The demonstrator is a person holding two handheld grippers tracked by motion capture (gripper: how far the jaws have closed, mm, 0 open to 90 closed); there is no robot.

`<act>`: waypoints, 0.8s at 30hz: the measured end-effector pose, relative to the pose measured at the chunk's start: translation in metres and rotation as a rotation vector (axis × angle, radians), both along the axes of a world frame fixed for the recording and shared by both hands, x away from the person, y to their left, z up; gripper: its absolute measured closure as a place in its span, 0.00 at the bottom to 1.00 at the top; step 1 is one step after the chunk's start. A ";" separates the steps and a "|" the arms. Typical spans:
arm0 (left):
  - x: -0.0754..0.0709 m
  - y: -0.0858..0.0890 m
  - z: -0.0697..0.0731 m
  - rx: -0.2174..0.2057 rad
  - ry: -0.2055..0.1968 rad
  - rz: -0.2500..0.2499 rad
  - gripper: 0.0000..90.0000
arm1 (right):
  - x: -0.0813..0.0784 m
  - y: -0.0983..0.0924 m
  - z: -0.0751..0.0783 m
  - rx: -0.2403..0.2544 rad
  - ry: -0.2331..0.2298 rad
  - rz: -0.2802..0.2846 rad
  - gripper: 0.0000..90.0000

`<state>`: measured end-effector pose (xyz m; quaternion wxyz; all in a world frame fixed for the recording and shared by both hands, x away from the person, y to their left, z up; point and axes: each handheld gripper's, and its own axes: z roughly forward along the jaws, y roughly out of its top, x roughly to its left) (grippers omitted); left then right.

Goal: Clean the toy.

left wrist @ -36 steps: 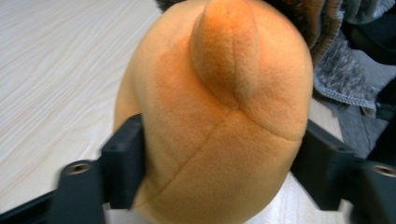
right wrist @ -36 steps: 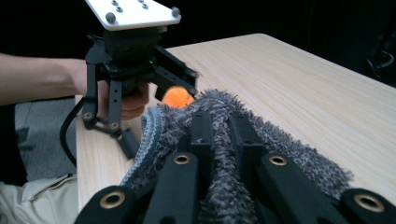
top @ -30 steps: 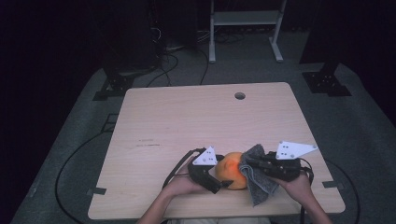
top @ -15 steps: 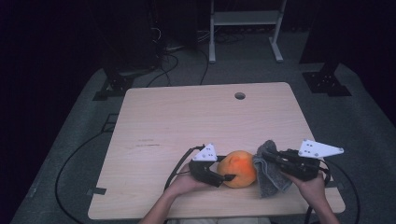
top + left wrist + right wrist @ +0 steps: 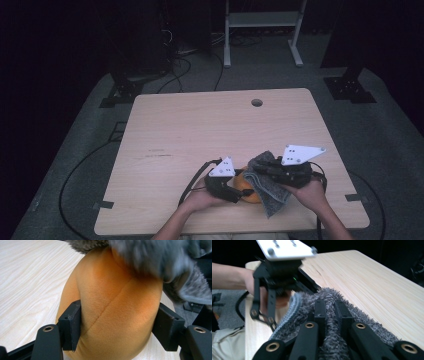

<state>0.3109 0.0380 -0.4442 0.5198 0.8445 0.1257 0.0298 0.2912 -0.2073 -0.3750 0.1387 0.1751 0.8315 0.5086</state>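
Note:
An orange plush ball (image 5: 244,183) rests on the wooden table (image 5: 200,130) near its front edge. My left gripper (image 5: 239,193) holds it from the left. In the left gripper view both pads dent the orange plush ball (image 5: 117,307) at its sides, and the left gripper (image 5: 120,327) has just been closing its jaws on it. My right gripper (image 5: 261,170) is shut on a grey fluffy cloth (image 5: 269,190), which drapes over the ball's right side. In the right gripper view the right gripper (image 5: 330,306) has the grey cloth (image 5: 364,322) pinched between its jaws.
A round cable hole (image 5: 257,102) sits near the table's far edge. Black cables (image 5: 75,170) trail on the grey floor at the left. A white metal frame (image 5: 260,20) stands on the floor behind the table. Bare tabletop stretches ahead of both hands.
My right gripper drew the cloth away to the right of the plush ball, then brought it back left onto the ball. The left hand stayed where it was.

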 end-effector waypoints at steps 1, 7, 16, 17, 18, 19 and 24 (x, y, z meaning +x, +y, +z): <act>0.001 0.001 0.000 0.000 0.002 -0.002 0.36 | 0.000 -0.005 -0.003 0.004 0.005 -0.012 0.90; 0.003 0.002 -0.001 -0.008 0.009 -0.009 0.35 | -0.001 -0.038 -0.019 0.031 0.045 -0.087 0.90; 0.006 0.003 -0.002 -0.025 0.026 -0.004 0.34 | -0.002 -0.079 -0.044 0.067 0.132 -0.189 0.90; 0.006 0.003 -0.002 -0.025 0.024 0.000 0.33 | -0.002 -0.080 -0.044 0.056 0.127 -0.195 0.90; 0.006 0.003 -0.002 -0.024 0.020 0.005 0.32 | -0.003 -0.079 -0.042 0.056 0.123 -0.196 0.90; 0.006 0.003 -0.002 -0.023 0.021 0.006 0.31 | -0.003 -0.078 -0.039 0.059 0.114 -0.193 0.90; 0.007 0.002 -0.001 -0.022 0.026 0.008 0.31 | -0.010 -0.059 -0.018 0.092 0.056 -0.109 0.90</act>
